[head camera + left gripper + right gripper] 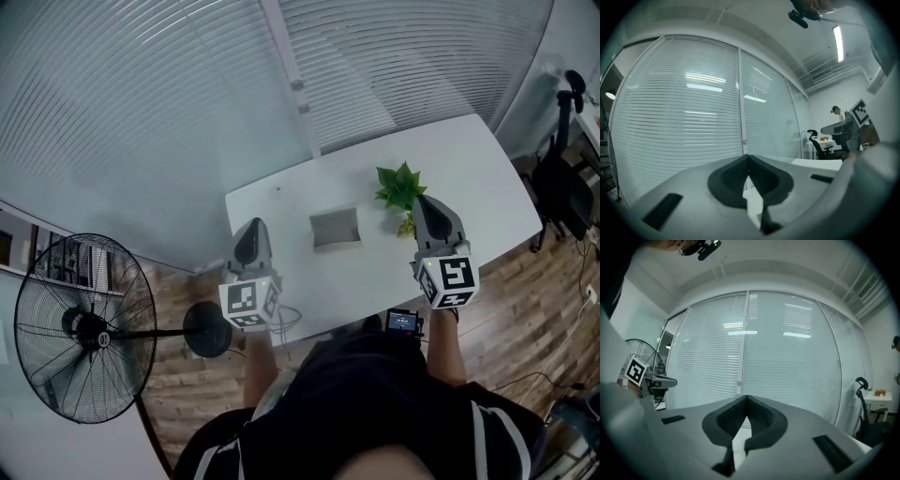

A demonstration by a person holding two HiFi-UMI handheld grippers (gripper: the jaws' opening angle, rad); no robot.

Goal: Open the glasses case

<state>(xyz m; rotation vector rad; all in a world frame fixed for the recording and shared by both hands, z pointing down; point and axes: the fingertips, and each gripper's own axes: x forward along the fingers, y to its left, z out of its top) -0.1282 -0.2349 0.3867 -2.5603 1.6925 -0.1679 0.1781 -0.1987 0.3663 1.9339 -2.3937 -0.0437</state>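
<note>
The grey rectangular glasses case (335, 228) lies near the middle of the white table (487, 159). My left gripper (251, 227) hovers over the table's left front corner, to the left of the case and apart from it. Its jaws are shut with nothing between them (748, 157). My right gripper (423, 201) is held to the right of the case, beside a small green plant (401, 186), and is also shut and empty (746, 398). Both gripper views look level at the window blinds; the case does not show in either.
A black standing fan (84, 328) is on the floor at the left. A dark office chair (562, 183) stands past the table's right end. A small device with a screen (403, 322) sits at the table's front edge. Window blinds (187, 112) run behind the table.
</note>
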